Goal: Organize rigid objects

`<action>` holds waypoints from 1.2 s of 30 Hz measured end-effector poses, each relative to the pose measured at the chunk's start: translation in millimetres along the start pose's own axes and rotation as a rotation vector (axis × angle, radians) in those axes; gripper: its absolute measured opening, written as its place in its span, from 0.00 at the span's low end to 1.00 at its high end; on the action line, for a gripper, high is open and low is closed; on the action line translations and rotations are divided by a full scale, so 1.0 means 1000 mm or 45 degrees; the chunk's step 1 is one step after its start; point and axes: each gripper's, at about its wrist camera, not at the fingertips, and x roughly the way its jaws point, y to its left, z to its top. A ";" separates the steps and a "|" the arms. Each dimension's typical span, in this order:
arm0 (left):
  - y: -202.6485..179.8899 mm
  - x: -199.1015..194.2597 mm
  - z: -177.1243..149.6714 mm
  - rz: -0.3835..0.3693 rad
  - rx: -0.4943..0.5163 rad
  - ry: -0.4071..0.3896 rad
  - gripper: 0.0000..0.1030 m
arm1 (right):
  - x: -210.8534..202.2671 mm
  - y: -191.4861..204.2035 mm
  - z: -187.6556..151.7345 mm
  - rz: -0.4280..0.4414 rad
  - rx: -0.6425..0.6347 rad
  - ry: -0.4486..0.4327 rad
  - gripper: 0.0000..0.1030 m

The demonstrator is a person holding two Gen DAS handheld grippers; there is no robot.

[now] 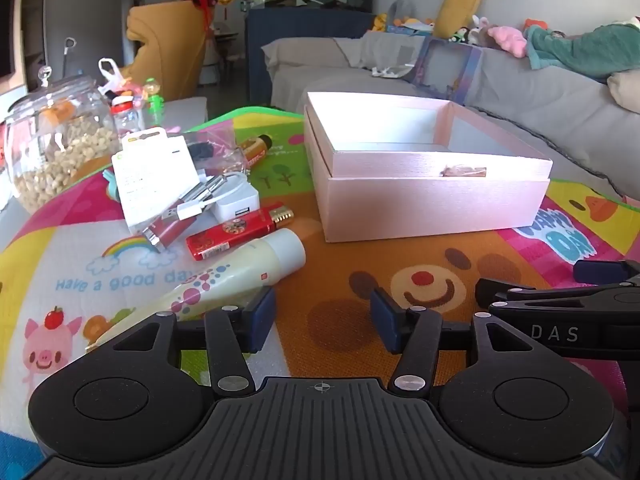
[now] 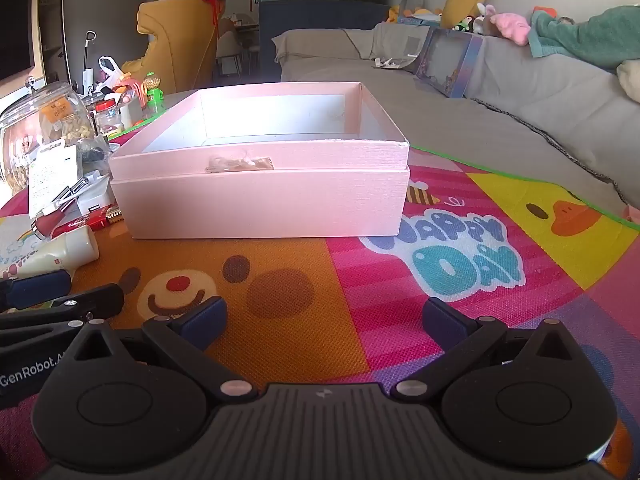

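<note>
An open pink box [image 1: 432,204] [image 2: 260,204] stands on a colourful play mat and looks empty inside. Left of it lies a pile: a cream tube [image 1: 224,280] [image 2: 60,252], a red lighter [image 1: 236,232] [image 2: 94,218], a red USB stick [image 1: 172,224], a white charger with cable [image 1: 236,206] and a white card package [image 1: 154,176]. My left gripper [image 1: 322,322] is open and empty, low over the mat, its left finger close to the tube. My right gripper [image 2: 322,320] is open and empty in front of the box.
A glass jar of nuts [image 1: 56,140] [image 2: 40,128] and small bottles [image 1: 128,114] stand behind the pile. A grey sofa [image 1: 520,92] with toys runs along the right. The right gripper's fingers [image 1: 560,304] show beside my left gripper.
</note>
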 end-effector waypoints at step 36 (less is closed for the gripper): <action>-0.002 0.002 0.000 0.010 0.007 -0.005 0.57 | -0.001 0.000 0.000 0.006 0.006 -0.004 1.00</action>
